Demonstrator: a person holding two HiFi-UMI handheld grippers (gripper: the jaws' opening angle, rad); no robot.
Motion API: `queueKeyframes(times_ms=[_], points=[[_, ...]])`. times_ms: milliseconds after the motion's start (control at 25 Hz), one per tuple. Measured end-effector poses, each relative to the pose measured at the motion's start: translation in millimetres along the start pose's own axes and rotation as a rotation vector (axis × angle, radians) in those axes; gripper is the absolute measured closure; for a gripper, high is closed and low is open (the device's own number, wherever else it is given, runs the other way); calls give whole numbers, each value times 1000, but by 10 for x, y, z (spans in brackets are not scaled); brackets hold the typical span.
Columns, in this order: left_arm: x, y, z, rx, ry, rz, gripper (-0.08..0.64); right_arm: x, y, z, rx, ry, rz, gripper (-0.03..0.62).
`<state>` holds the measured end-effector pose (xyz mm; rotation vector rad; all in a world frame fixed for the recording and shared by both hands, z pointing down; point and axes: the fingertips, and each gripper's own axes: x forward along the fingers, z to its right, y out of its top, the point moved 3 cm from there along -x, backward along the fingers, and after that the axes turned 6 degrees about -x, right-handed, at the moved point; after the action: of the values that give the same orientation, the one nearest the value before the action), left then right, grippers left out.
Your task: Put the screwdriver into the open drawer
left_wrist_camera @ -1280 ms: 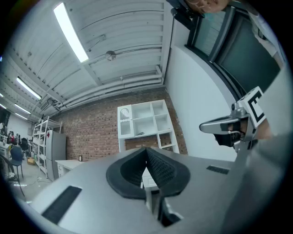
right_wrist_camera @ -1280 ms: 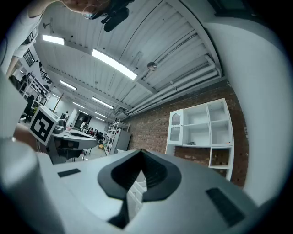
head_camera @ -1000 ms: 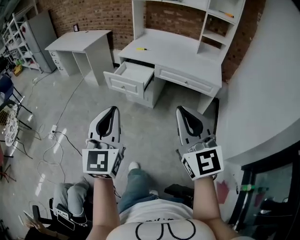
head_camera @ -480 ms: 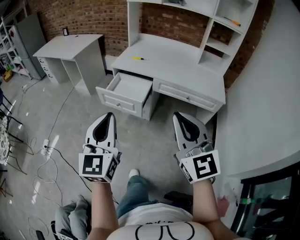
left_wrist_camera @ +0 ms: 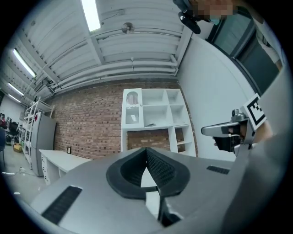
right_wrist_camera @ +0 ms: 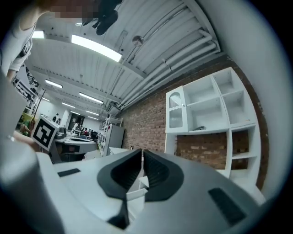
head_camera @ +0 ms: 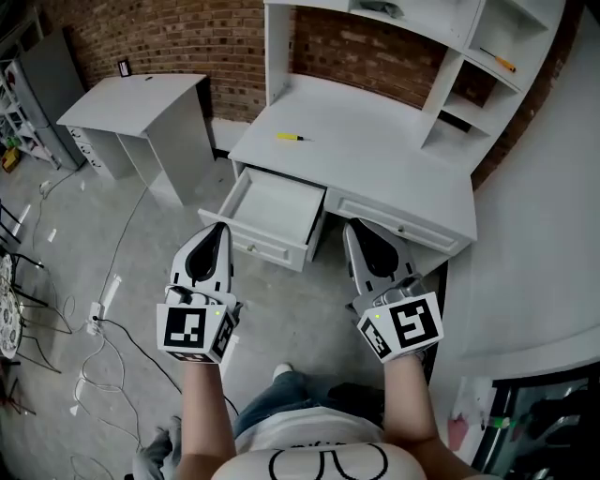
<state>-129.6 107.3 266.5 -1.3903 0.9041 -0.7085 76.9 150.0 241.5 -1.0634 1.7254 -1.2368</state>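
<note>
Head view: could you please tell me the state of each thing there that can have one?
Left drawer: pulled open, nothing seen inside.
Right drawer: shut.
Screwdriver: lying on the desktop, untouched.
Left gripper: shut, empty.
Right gripper: shut, empty.

- Brick wall [head_camera: 178,37] runs along the back.
- Grey polished floor [head_camera: 122,225], with cables [head_camera: 101,323] trailing over it.
- White desk [head_camera: 375,159] with a shelf hutch [head_camera: 277,37] stands against the brick.
- Small white table [head_camera: 131,98] stands to its left, near it.
- Plain white wall [head_camera: 553,216] at the right.
- Strip lights [left_wrist_camera: 90,13] on a ribbed ceiling [left_wrist_camera: 137,45].
</note>
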Motion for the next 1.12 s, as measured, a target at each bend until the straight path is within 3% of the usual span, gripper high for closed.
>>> queueKeyframes(times_ms=[120,360,640,1120], points=[[190,-70,-118,-3,-3,-11,548,220,-118,39,29,25,-25,569],[605,-237,-300,-6,15,-27,548,652,-383,248,48,64,-44,477],[1342,-367,-603,-6,61,-35,548,1448,-752,595,23,147,-79,189],[2996,-525,-945,-6,156,-56,548,2884,-1385,1831,31,222,-159,173]])
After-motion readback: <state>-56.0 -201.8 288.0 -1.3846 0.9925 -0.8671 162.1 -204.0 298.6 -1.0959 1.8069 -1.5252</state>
